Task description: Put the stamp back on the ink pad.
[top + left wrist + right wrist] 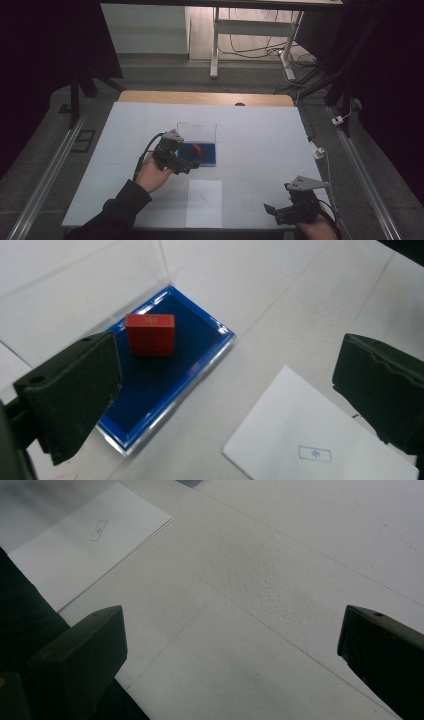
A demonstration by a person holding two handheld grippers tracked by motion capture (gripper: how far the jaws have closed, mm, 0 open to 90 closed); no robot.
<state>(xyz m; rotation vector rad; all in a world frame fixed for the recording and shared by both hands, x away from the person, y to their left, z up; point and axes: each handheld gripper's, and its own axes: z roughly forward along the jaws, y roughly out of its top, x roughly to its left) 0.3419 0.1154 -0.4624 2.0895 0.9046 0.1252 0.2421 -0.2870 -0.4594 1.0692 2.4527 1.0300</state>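
A small red stamp block stands on the blue ink pad, whose clear lid is tilted back open. In the high view the stamp and the pad sit mid-table. My left gripper hovers just left of the pad, open, its jaws wide apart with nothing between them. A white sheet of paper lies in front of the pad and bears a small blue stamped mark. At the table's front right corner my right gripper is open and empty.
A white cover lies over the table, with a strip of wooden tabletop showing at the far edge. Beyond it stand white desk legs and loose cables on the floor. The paper lies left of the right jaws.
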